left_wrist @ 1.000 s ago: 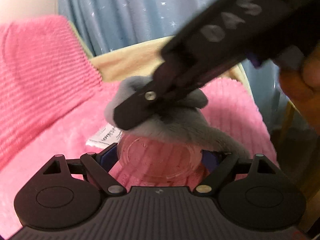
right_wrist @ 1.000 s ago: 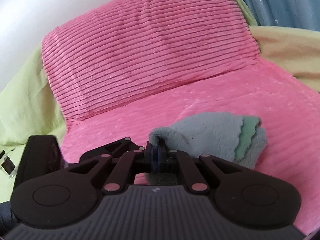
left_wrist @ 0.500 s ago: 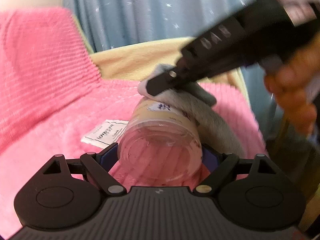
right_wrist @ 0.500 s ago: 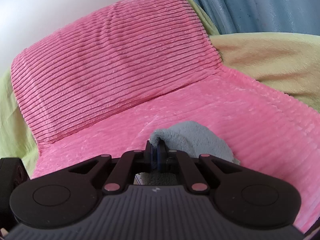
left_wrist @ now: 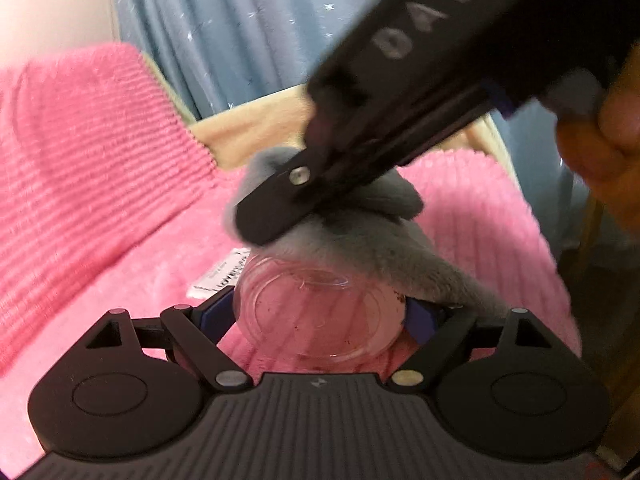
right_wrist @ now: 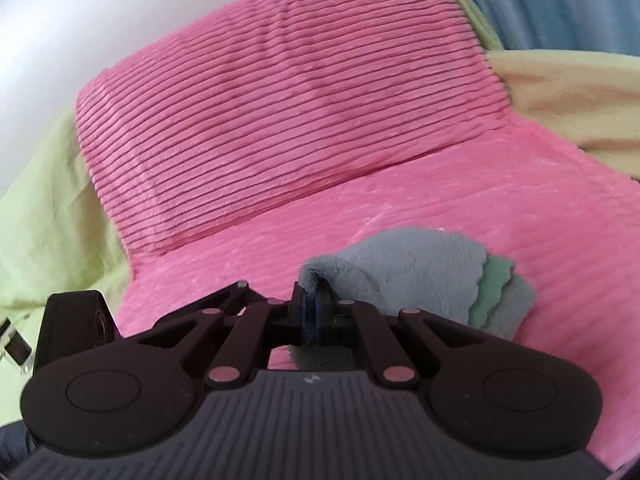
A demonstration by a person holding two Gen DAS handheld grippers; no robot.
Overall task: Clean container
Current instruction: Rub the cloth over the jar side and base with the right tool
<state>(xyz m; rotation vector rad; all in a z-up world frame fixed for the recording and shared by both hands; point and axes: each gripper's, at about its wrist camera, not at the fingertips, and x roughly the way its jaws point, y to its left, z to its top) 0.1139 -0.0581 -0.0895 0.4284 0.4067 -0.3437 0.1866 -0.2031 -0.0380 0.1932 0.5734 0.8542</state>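
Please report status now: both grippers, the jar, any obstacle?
Left gripper shut on jar. Right gripper shut on cloth, cloth at the jar's far end. Nothing in the way.

Both wrist views face, close up, the shared pink blanket [left_wrist: 120,200].

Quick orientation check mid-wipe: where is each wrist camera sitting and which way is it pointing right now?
Left wrist: behind the left gripper, looking along its fingers at the clear container clamped between them, over the pink blanket; a hand holds the right gripper pressing the grey cloth onto the container.
Right wrist: behind the right gripper, jaws shut on the cloth, facing the pink cushion; no hand visible.
Shared: the cloth, the blanket, the blue curtain.
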